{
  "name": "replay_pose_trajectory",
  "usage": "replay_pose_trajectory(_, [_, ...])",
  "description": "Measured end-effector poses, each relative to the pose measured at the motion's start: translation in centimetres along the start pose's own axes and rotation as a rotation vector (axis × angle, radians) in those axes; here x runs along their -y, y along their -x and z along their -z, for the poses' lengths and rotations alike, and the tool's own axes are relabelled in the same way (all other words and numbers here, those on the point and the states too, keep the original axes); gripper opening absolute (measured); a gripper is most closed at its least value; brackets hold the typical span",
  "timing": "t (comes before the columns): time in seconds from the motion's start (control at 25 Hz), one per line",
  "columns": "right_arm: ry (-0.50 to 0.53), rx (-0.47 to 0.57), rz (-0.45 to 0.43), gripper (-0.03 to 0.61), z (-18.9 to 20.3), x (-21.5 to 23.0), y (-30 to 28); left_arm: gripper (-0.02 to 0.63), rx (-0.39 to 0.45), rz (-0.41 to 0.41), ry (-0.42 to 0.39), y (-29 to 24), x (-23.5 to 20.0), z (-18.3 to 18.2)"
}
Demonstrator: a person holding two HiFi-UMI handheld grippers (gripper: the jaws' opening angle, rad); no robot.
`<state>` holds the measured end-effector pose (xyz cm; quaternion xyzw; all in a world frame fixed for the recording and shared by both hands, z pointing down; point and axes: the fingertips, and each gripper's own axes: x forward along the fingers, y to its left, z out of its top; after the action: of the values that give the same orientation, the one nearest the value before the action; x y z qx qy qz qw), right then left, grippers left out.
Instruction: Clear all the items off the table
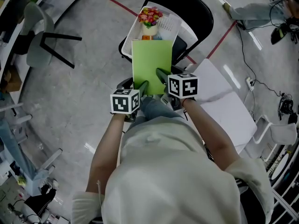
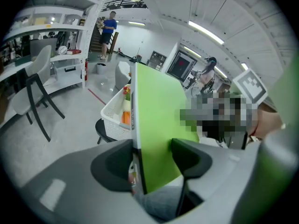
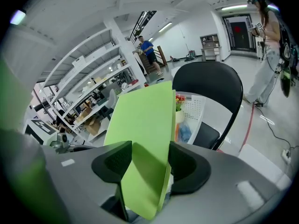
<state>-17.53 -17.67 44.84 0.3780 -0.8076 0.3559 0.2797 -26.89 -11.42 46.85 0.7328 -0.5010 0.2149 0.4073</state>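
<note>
A flat bright green book [image 1: 152, 64] is held up in the air between my two grippers, over a white basket [image 1: 133, 34] on a black chair [image 1: 196, 8]. My left gripper [image 1: 142, 87] is shut on the book's lower left edge. In the left gripper view the green book [image 2: 159, 120] stands on edge between that gripper's [image 2: 152, 160] jaws. My right gripper [image 1: 162, 74] is shut on the lower right edge, and in the right gripper view the book [image 3: 145, 129] leans across that gripper's [image 3: 149, 164] jaws. The basket holds a pot of flowers [image 1: 149, 17] and an orange item.
The white table [image 1: 224, 101] lies to the right, beside the person's body. A grey chair [image 1: 39, 36] stands on the floor at the left. Cables and a red floor line run at the right. Shelving [image 3: 93, 92] and other people stand further off.
</note>
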Motion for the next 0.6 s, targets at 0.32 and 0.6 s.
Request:
replay_pose_trajectory(0.32, [-0.055, 0.01, 0.032, 0.242, -1.1, 1.8, -1.5, 0.264, -0.031, 0.009, -0.03, -2.2, -0.8, -1.7])
replay_pose_trajectory(0.6, [-0.104, 0.013, 0.039, 0.242, -1.5, 3.2, -2.5, 0.264, -0.06, 0.011, -0.05, -3.6, -1.0, -2.7])
